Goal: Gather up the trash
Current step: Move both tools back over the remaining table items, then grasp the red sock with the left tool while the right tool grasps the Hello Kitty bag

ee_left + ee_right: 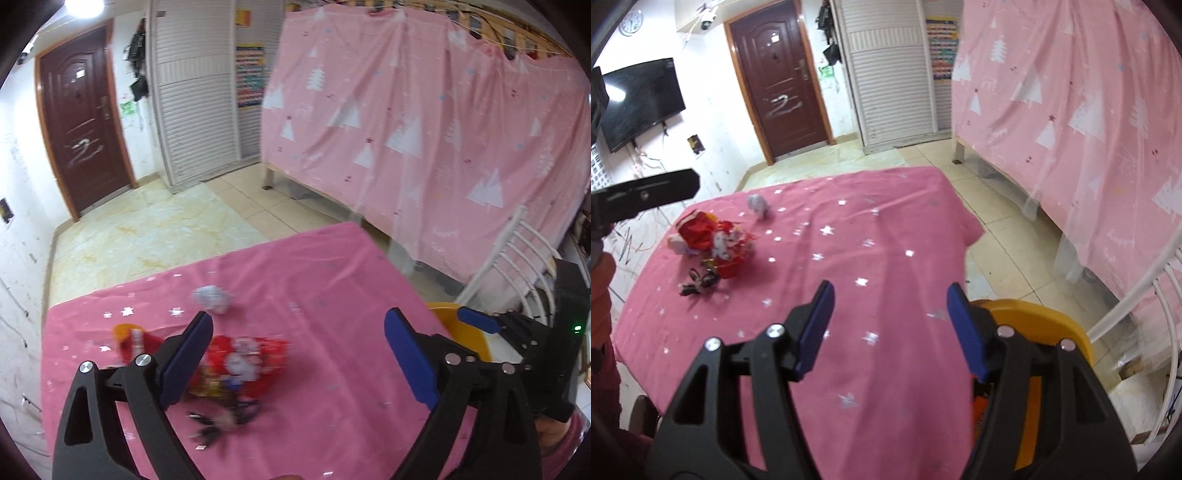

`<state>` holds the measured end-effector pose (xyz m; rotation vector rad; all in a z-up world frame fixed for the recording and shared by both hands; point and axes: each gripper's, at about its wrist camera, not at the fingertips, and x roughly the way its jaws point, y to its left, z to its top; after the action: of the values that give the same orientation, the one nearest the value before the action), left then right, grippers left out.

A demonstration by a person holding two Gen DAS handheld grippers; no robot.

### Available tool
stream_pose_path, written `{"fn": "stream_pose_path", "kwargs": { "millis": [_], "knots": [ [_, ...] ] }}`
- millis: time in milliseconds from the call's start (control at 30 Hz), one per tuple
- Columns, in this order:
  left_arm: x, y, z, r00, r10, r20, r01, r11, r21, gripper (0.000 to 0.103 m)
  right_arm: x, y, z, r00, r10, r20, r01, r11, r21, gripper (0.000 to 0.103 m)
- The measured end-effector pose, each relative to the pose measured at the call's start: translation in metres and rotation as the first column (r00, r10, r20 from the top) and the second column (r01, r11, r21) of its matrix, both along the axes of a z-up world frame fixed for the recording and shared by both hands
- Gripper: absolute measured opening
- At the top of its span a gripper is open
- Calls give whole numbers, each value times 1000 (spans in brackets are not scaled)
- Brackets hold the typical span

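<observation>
Red wrapper (pixel 714 245): a crumpled red snack packet is seen lying on the cloth, ahead and to the left of the right gripper, well apart from it; in the left wrist view it lies just beyond the left finger.
Paper ball (pixel 758 206): a small grey-white wad is set beyond the red wrapper, near the far edge of the table.
Dark scrap (pixel 698 286): a small black tangle is found on the near side of the red wrapper, just beside it.
Left gripper (pixel 299 363): the blue pads are held wide apart over the cloth, with nothing between them.
Right gripper (pixel 892 330): the blue pads are parted, and nothing is gripped.
Yellow bin (pixel 1045 325): its rim is seen just behind the right finger, at the table's right edge.
Table (pixel 886 236): it is covered by a pink cloth with silver stars.
</observation>
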<state>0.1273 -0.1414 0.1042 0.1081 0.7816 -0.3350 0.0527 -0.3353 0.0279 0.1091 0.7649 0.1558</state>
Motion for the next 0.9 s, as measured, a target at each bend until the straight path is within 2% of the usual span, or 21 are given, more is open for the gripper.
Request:
{"fn": "stream_pose_path", "kwargs": {
  "millis": [133,267,567,900],
  "knots": [
    [7,27,-1,999,43,3,-43,999,8,89,6,20,6,1000,30,-2,-30,1000,0,62],
    [15,55,-4,996,89,10,-89,995,34,91,13,42,12,998,69,0,-69,998,3,69],
    [35,108,-19,984,176,-27,-175,984,22,92,33,102,16,985,173,-9,-173,985,-27,69],
    [42,125,-52,981,184,-63,-182,983,37,92,57,150,7,960,277,-41,-279,959,-45,69]
  ]
}}
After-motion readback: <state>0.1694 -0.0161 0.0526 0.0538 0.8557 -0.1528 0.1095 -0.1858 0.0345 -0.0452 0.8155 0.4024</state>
